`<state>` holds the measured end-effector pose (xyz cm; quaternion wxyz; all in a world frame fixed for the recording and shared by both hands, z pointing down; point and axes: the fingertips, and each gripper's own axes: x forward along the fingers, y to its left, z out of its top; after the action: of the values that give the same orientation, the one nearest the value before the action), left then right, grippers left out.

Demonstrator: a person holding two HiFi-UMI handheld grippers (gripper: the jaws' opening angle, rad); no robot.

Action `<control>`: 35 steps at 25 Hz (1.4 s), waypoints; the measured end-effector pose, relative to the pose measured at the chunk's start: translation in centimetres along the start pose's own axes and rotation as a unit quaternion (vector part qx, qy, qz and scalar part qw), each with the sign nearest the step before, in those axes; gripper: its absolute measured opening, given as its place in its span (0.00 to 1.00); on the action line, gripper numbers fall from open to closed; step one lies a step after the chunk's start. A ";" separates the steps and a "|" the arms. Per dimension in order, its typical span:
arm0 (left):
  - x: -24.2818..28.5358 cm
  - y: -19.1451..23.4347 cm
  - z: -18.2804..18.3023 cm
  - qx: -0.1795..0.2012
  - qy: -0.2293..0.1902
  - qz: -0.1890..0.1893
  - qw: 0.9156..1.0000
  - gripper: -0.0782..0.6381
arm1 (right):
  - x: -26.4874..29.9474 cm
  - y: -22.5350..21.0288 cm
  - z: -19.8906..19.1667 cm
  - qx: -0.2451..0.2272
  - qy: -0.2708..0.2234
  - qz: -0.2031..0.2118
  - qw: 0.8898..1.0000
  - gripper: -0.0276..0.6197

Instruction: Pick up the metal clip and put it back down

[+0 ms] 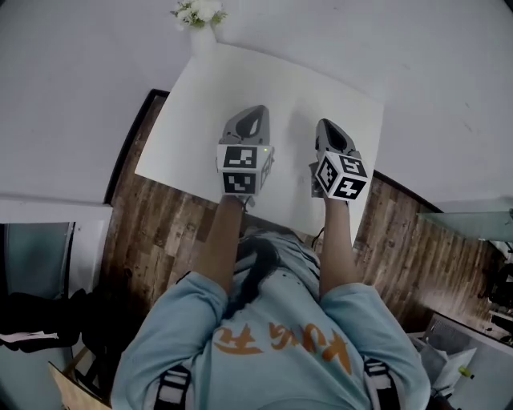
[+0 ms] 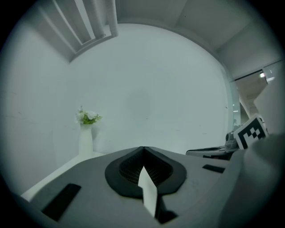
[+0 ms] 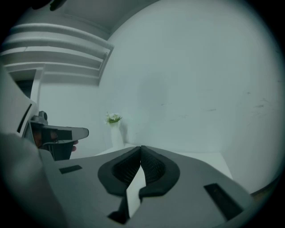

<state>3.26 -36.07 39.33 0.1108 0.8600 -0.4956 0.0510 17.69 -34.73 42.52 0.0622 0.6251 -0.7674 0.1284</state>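
No metal clip shows in any view. In the head view my left gripper (image 1: 255, 114) and my right gripper (image 1: 324, 125) hover side by side over the near half of the white table (image 1: 192, 96). Both point toward the far wall. In the left gripper view the dark ribbed jaws of the left gripper (image 2: 142, 149) meet at their tips with nothing between them. The right gripper (image 3: 140, 148) likewise has its jaws pressed together and empty. Each gripper sees the other at its side: the right gripper (image 2: 213, 152) and the left gripper (image 3: 60, 133).
A white vase with pale flowers (image 1: 200, 20) stands at the table's far left corner, also seen as the vase (image 2: 86, 138) and the vase (image 3: 116, 133). A wood floor (image 1: 160, 232) lies below the table's near edge. White walls close the far side.
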 end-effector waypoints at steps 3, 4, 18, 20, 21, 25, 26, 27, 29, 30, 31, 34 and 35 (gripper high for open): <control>0.8 -2.1 2.7 0.010 -0.022 -0.027 0.999 0.13 | -1.1 -1.3 3.3 -0.012 -0.041 -0.013 0.999 0.06; 1.1 -2.8 3.5 0.015 -0.029 -0.034 0.999 0.13 | -1.5 -1.6 4.4 -0.020 -0.054 -0.017 0.998 0.06; 2.5 -6.3 8.8 0.056 -0.096 -0.057 0.992 0.13 | -4.1 -2.6 11.6 -0.096 -0.122 -0.039 0.987 0.06; 2.7 -6.2 8.6 0.054 -0.094 -0.057 0.992 0.13 | -4.0 -2.4 11.5 -0.105 -0.116 -0.035 0.987 0.06; 2.8 -6.1 8.5 0.051 -0.093 -0.057 0.993 0.13 | -3.9 -2.4 11.4 -0.110 -0.115 -0.037 0.987 0.06; 3.0 -5.9 7.9 0.049 -0.089 -0.054 0.993 0.13 | -3.8 -2.5 11.3 -0.115 -0.113 -0.041 0.986 0.06; 3.0 -5.9 7.8 0.050 -0.088 -0.054 0.993 0.13 | -3.8 -2.6 11.2 -0.114 -0.112 -0.042 0.986 0.06; 3.0 -5.9 7.7 0.051 -0.088 -0.054 0.993 0.13 | -3.8 -2.6 11.1 -0.113 -0.111 -0.043 0.986 0.06; 3.0 -5.6 7.5 0.049 -0.088 -0.050 0.994 0.13 | -3.7 -2.6 10.9 -0.112 -0.110 -0.043 0.987 0.06; 3.0 -5.2 7.3 0.047 -0.085 -0.046 0.994 0.13 | -3.6 -2.4 10.7 -0.111 -0.108 -0.042 0.987 0.06; 3.1 -4.7 7.0 0.042 -0.081 -0.041 0.995 0.13 | -3.5 -2.3 10.6 -0.112 -0.105 -0.040 0.987 0.06; 3.1 -3.2 6.3 0.033 -0.074 -0.028 0.996 0.13 | -3.2 -2.1 10.3 -0.116 -0.102 -0.039 0.987 0.06; 3.1 -3.0 6.3 0.032 -0.075 -0.026 0.996 0.13 | -3.1 -2.1 10.4 -0.116 -0.102 -0.040 0.987 0.06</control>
<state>7.26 -38.70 33.37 0.0467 0.8770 -0.4782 -0.0003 21.04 -35.05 32.03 0.0613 0.6537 -0.7537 -0.0287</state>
